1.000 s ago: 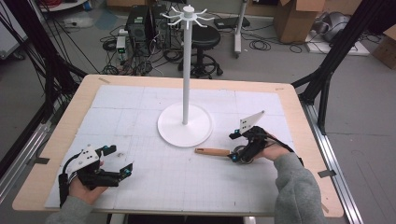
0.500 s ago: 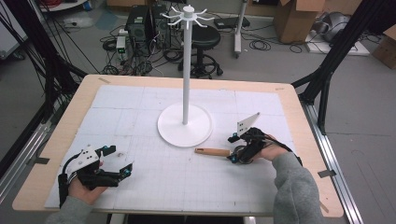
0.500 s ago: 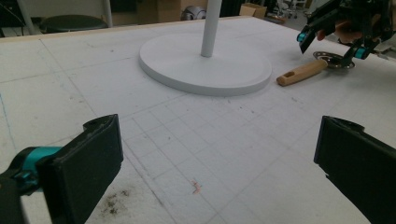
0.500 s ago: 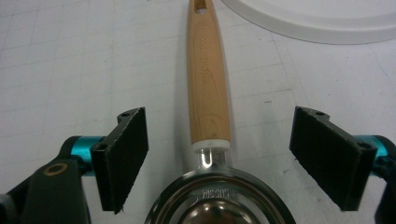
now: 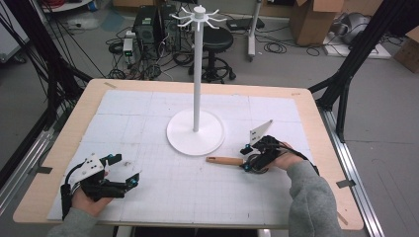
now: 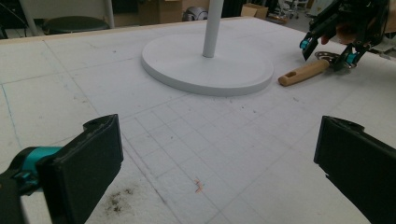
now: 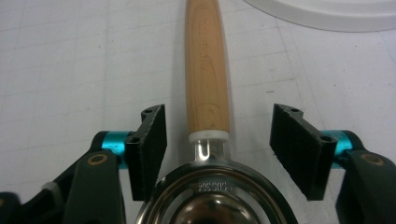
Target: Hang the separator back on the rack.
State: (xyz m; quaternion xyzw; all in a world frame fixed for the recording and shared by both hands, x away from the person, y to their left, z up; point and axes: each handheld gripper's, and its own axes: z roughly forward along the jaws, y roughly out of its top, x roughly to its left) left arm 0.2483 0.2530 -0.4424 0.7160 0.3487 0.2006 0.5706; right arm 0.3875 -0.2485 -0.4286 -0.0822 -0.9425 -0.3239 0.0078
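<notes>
**Right gripper closing around a wooden-handled utensil**

The utensil (image 5: 228, 160) lies flat on the white mat (image 5: 163, 197), just in front of the round base of the white stand (image 5: 195, 132), with its wooden handle pointing toward the left side of the table. It has a metal head (image 7: 217, 198) with a ring shape.

The right gripper (image 5: 248, 159) is low over the mat at the head end of the utensil. In the right gripper view its jaws stand on both sides of the place where the handle joins the metal head. They have just been closing, but a gap remains on each side and the pads do not press on the utensil.

The left gripper (image 5: 123, 173) rests near the front left part of the table, well apart from the utensil. Its jaws are wide apart with nothing between them.
</notes>
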